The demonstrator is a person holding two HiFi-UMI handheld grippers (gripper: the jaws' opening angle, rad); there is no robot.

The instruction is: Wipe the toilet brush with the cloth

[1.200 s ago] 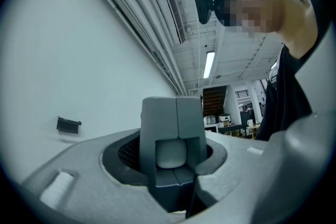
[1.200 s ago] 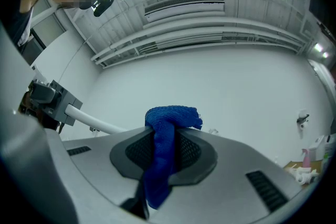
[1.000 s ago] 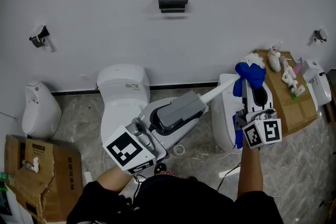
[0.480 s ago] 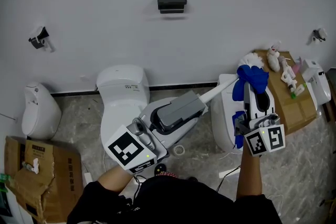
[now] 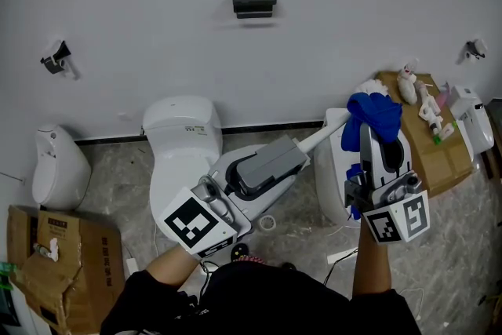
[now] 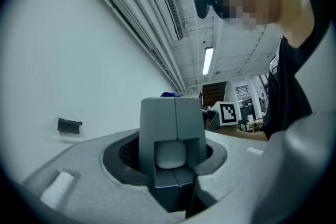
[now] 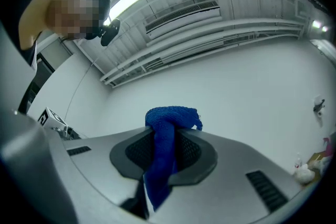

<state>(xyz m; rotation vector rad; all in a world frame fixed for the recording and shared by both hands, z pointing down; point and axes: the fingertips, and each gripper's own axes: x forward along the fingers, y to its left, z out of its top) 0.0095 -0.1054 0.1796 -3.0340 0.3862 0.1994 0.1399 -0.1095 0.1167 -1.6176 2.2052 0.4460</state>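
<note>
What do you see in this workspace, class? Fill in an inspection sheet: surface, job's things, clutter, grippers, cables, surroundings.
Surface: grey marbled floor.
Job's things: brush held in the air in front of the toilet; blue cloth appears draped over its shaft near the bristles.
Clutter: left box, open; right box with small items on top.
Grippers: left gripper shut on the brush's grey handle; right gripper shut on the cloth.
Cables: white cable on the floor by the person's right arm.
Surroundings: white wall with a black fitting.
</note>
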